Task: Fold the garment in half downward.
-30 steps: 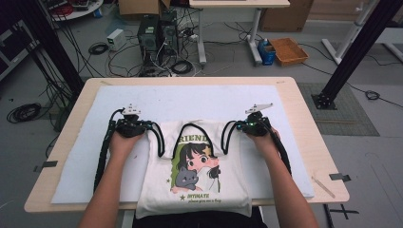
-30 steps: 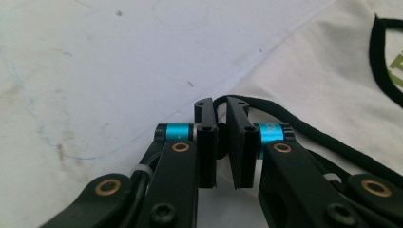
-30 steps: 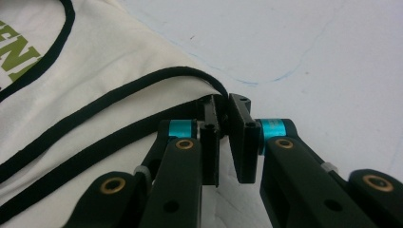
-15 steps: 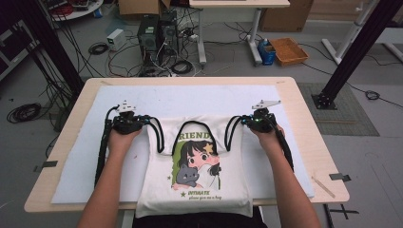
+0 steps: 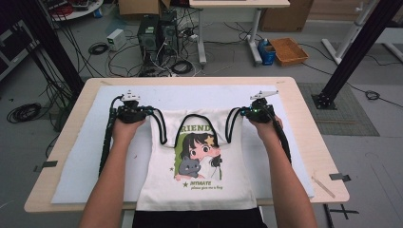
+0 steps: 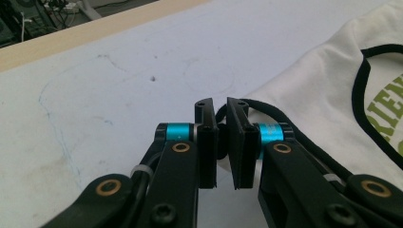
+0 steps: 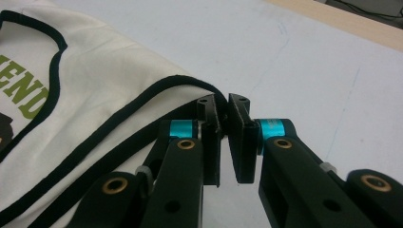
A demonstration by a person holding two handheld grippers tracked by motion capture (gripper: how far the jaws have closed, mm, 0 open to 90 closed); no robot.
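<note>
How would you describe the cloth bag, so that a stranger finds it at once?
On the wooden table lies a white mat. At its near middle lies the cream tote bag, with black handles and a cartoon girl holding a grey cat.

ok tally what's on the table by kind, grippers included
grippers: 2, the left gripper and the right gripper, each shut on a shoulder of the shirt
printed sleeveless shirt: 1
white mat: 1
total: 4
</note>
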